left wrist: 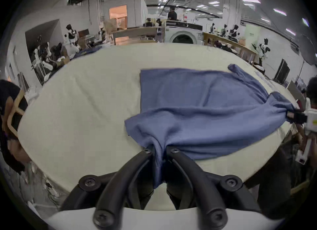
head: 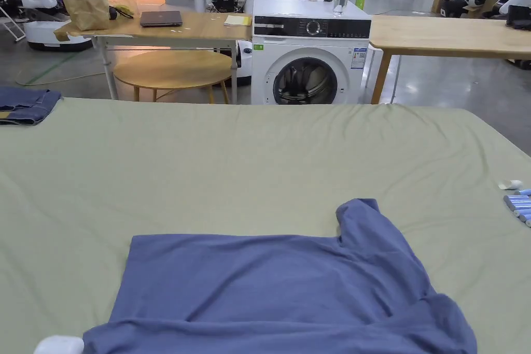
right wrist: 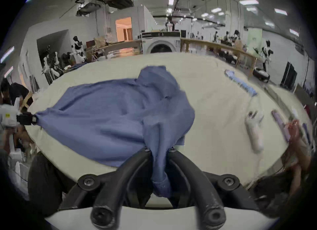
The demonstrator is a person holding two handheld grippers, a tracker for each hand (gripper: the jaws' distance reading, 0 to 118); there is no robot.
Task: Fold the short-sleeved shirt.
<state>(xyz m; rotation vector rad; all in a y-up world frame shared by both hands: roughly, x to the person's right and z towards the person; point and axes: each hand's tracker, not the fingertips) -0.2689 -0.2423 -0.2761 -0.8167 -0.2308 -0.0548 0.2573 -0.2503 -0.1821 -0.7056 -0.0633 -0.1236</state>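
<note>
Holding: I have both grippers pinching the blue shirt (head: 280, 287) at its near edge.
Left gripper (left wrist: 158, 150): jaws closed on a bunched fold.
Right gripper (right wrist: 158, 150): jaws closed on gathered cloth.
Shirt: spread on the green tabletop (head: 207, 173), one sleeve pointing away.

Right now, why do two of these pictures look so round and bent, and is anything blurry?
Both gripper views come through fisheye lenses, so the bed curves within a dark rim. In the right gripper view, small items at right smear with blur. The head view is straight and sharp, with evenly lit shirt.
</note>
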